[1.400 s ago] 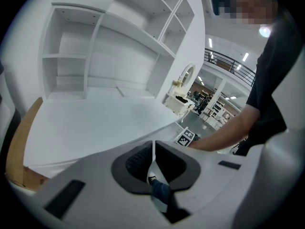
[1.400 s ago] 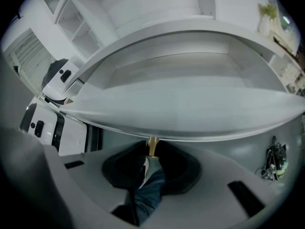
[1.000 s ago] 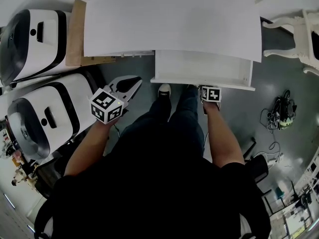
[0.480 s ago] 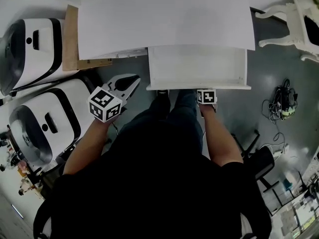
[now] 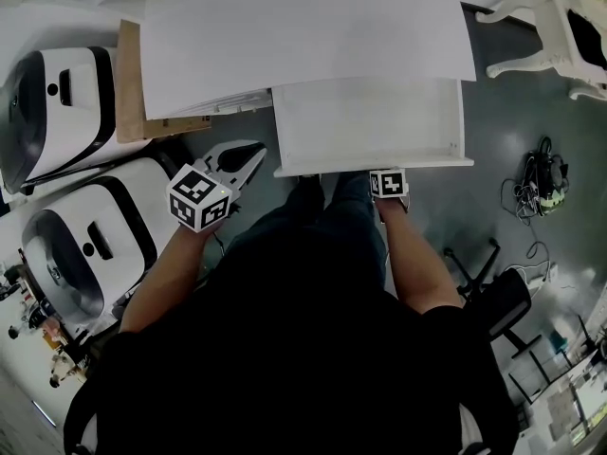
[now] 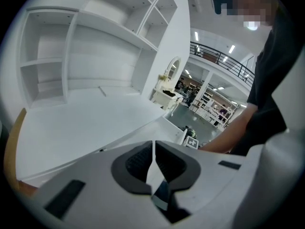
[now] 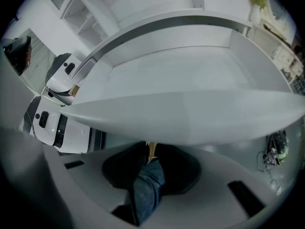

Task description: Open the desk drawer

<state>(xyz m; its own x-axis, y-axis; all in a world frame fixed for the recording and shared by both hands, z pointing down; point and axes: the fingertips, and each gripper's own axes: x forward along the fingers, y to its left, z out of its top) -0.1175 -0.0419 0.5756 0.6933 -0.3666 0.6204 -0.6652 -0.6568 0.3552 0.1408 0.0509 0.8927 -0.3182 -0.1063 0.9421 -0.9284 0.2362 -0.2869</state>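
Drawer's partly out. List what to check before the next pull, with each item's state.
1. Grip: right tongs closed on the handle, a small brass piece under the drawer front. Ok.
2. Spare hand: left tongs shut, empty, held left of the drawer. Ok.
3. Alignment: drawer front looks square to the desk. Ok.
4. Loose contents: none seen inside. Ok.
5. Room to pull: the person's legs stand right at the front. Probably not ok.
6. End stop reached: cannot tell.
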